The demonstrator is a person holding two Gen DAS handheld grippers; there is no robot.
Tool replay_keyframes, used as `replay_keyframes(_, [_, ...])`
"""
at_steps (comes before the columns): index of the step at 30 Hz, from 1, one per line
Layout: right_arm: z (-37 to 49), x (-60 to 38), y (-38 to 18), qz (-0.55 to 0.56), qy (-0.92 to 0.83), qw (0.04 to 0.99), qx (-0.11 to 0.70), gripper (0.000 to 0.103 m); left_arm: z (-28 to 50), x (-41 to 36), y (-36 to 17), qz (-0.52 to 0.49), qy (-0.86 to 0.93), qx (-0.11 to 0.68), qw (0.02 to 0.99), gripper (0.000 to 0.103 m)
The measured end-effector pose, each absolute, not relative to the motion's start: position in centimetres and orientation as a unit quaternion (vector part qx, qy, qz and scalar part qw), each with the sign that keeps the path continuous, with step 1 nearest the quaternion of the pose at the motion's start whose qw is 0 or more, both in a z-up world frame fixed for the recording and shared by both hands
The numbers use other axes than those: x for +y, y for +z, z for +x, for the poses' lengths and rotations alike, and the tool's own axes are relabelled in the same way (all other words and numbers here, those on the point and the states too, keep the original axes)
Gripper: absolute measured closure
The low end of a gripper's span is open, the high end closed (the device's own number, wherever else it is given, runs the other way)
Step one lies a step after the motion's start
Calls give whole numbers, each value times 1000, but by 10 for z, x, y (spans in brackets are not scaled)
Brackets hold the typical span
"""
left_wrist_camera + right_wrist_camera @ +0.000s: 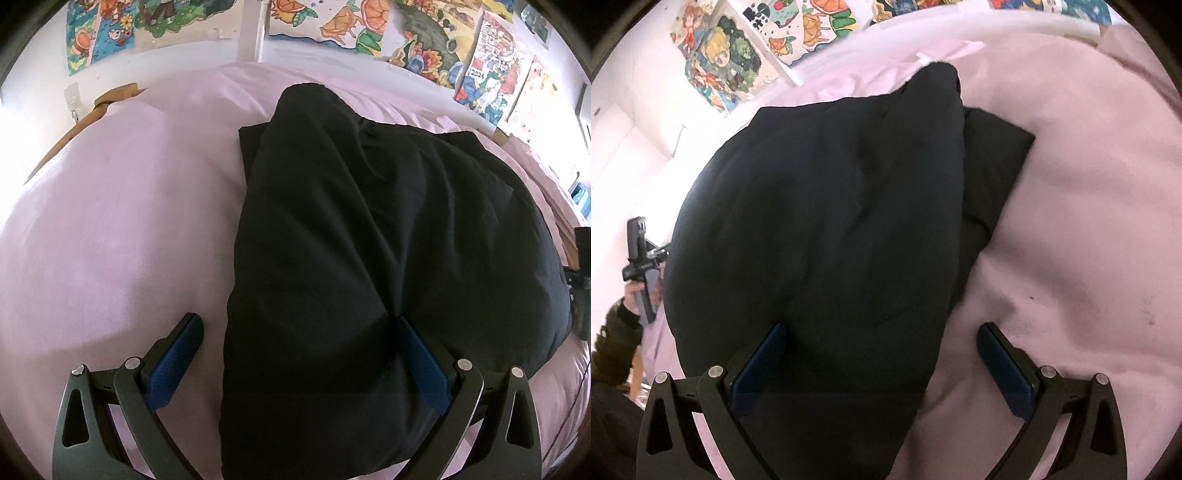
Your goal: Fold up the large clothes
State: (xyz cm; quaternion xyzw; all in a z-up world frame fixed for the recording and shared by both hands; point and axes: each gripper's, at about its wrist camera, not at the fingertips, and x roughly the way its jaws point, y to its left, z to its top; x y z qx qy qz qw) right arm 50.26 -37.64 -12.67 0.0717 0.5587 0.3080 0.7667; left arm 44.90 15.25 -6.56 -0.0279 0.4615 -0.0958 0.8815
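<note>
My left tool (pixel 295 325) is spread wide and grips nothing, straddling the near left edge of the black garment (pixel 369 240). My right tool (pixel 881 332) gapes likewise over its right edge. The garment lies folded on the pink bed (pixel 110 221), stretching toward 12 o'clock.

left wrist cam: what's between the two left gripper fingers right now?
The near corner of the black garment plus a strip of pink bedsheet. The left gripper is open, straddling the garment's left edge; this shows in the left wrist view.
</note>
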Motion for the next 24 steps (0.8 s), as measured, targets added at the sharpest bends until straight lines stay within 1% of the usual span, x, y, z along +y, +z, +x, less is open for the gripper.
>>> replay_keyframes(7, [500, -392, -150, 135, 337, 743, 563, 0, 457, 158, -71, -41, -128, 474, 870, 1])
replay_keyframes(16, [495, -399, -149, 140, 342, 745, 556, 0, 470, 180, -67, -81, -179, 507, 839, 1])
replay_keyframes(24, [497, -396, -143, 122, 367, 721, 575, 0, 496, 209, -59, -177, -203, 524, 808, 2])
